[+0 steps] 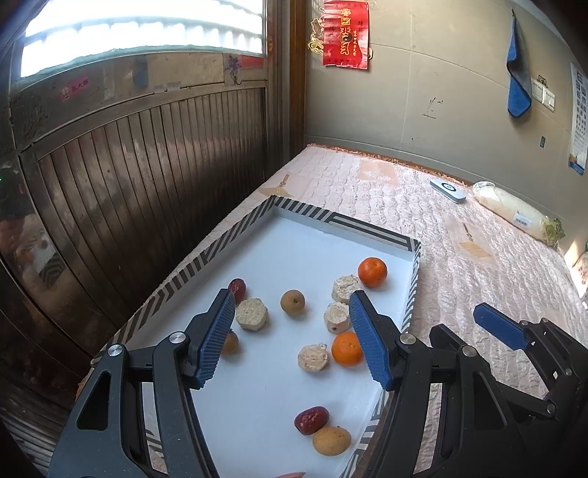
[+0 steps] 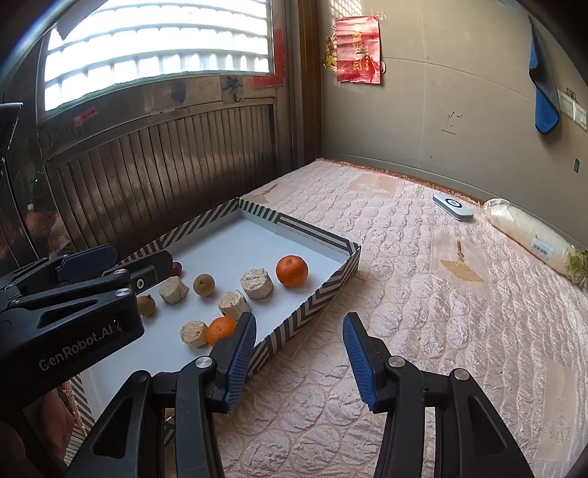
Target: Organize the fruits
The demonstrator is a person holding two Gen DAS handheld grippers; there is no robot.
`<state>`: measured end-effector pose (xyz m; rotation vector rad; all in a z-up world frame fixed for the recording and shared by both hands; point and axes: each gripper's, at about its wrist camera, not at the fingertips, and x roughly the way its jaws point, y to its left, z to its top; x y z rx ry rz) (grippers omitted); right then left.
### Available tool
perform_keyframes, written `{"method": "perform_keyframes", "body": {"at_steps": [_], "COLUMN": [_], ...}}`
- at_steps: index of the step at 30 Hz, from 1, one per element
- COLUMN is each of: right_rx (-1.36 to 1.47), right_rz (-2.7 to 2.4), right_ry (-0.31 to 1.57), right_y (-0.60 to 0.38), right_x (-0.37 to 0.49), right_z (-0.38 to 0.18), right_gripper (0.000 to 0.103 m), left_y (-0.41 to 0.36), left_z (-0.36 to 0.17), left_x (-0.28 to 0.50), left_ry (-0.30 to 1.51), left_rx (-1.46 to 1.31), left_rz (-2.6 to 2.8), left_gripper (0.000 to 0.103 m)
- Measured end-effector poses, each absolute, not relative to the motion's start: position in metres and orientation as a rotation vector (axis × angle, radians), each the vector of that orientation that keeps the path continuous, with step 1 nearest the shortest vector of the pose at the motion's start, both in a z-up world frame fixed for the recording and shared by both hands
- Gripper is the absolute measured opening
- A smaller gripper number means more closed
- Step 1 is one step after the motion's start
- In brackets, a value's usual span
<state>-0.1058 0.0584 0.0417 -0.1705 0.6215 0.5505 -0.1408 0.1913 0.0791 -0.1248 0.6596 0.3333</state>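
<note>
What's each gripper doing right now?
Left gripper: open, empty, over the tray.
Right gripper: open, empty, over the mattress.

A white remote (image 1: 447, 190) lay on the pink quilted bed (image 1: 477, 279) beside a wrapped radish (image 1: 514, 213); a blue cloth (image 1: 518, 81) and red poster (image 1: 345, 33) hung on the wall.

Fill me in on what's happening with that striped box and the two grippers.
A person is sorting fruit with a handheld gripper in each hand. The left gripper hangs open over the striped box, which sits on a pink quilted mattress; it holds nothing. In the box lie two oranges, one far and one near, plus red dates, small brown fruits and pale cut chunks, all loose. The right gripper is also open and empty, hanging over the mattress just outside the box's right wall.
</note>
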Motion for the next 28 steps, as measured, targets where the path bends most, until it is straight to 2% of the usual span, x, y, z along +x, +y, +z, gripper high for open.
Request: {"method": "perform_keyframes", "body": {"at_steps": [28], "right_rx": [-0.145], "right_rz": [0.532], "right_ry": [0.644], "right_y": [0.044], "right_x": [-0.101], "right_z": [0.040], "right_gripper": [0.048], "left_y": [0.170], "left_z": [0.080], "left_x": [-0.131], "left_ry": [0.650], "left_rx": [-0.055], "left_rz": [0.294], "left_gripper": [0.065]}}
